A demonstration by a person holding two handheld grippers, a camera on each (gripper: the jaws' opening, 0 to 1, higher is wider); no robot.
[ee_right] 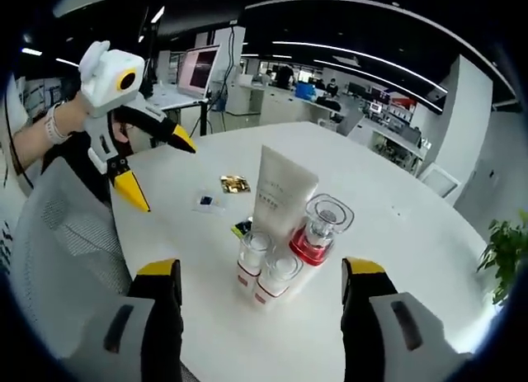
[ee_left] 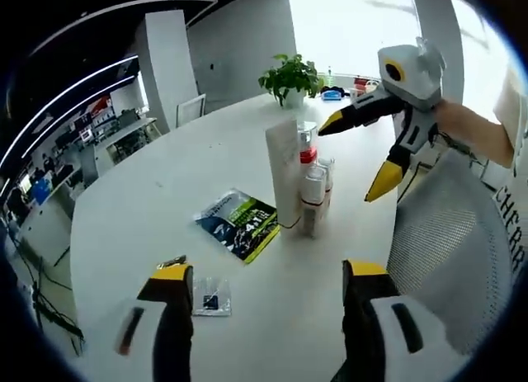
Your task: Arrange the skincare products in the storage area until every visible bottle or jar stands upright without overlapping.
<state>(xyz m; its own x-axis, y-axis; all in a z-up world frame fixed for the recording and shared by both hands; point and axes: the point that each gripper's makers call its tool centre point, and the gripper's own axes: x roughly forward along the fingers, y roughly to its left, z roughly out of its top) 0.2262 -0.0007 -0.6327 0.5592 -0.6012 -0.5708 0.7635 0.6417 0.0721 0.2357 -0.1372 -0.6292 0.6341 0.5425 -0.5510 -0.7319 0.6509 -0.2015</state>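
On the round white table (ee_left: pixel 148 200) a tight cluster of skincare products stands upright: a tall white tube (ee_left: pixel 285 172) (ee_right: pixel 280 192), a clear-capped bottle with a red base (ee_right: pixel 320 229) (ee_left: pixel 307 134), and two small white bottles with red bands (ee_right: pixel 253 262) (ee_right: pixel 276 279) (ee_left: pixel 313 196). They touch or nearly touch one another. My left gripper (ee_left: pixel 268 275) (ee_right: pixel 163 172) is open and held in the air, well short of the cluster. On the opposite side my right gripper (ee_right: pixel 261 266) (ee_left: pixel 356 155) is open too, with nothing between its fingers.
A green and black packet (ee_left: pixel 239 225) lies flat beside the tube. A small clear bag (ee_left: pixel 210 298) (ee_right: pixel 206 202) and a gold foil packet (ee_right: pixel 234 184) lie nearby. A grey mesh chair back (ee_left: pixel 454 242) (ee_right: pixel 66 250) stands at the table edge. A potted plant (ee_left: pixel 290 78) sits far back.
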